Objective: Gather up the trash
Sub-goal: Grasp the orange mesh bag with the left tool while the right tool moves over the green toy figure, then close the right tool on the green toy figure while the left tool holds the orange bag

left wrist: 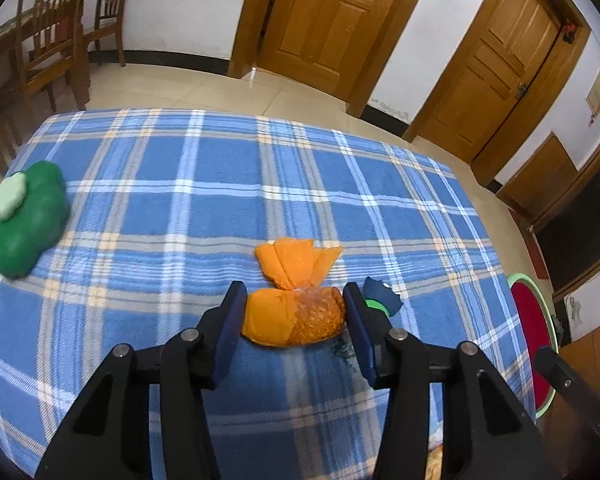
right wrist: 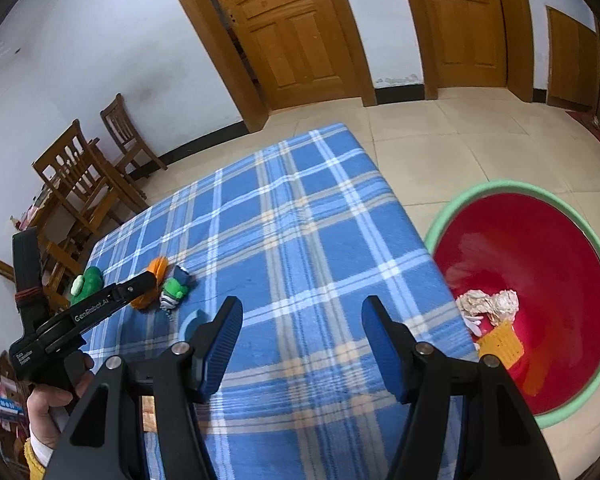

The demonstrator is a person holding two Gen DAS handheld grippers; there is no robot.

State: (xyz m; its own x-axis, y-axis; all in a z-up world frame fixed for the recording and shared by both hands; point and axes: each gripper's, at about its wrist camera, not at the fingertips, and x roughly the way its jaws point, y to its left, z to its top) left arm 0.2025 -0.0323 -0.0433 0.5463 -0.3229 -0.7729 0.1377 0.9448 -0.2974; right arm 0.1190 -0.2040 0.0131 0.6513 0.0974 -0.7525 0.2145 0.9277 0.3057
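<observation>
Orange crinkled snack packet (left wrist: 294,312) lies on the blue plaid cloth-covered surface (left wrist: 220,208) in the left wrist view, right between the blue pads of the left gripper (left wrist: 294,334); its fingers (left wrist: 230,330) flank the packet's sides, though whether they already press it I cannot tell. Just right of the packet sits a dark blue and green wrapper (left wrist: 380,300), and a green clover-shaped plush toy (left wrist: 24,220) rests well apart at the left edge. From the right wrist view, the right gripper (right wrist: 302,344) hovers over bare cloth with fingers (right wrist: 382,346) spread and nothing between them. Beside the surface on the tiled floor stands a red plastic basin with a green rim (right wrist: 540,248), holding crumpled paper scraps (right wrist: 488,304).
</observation>
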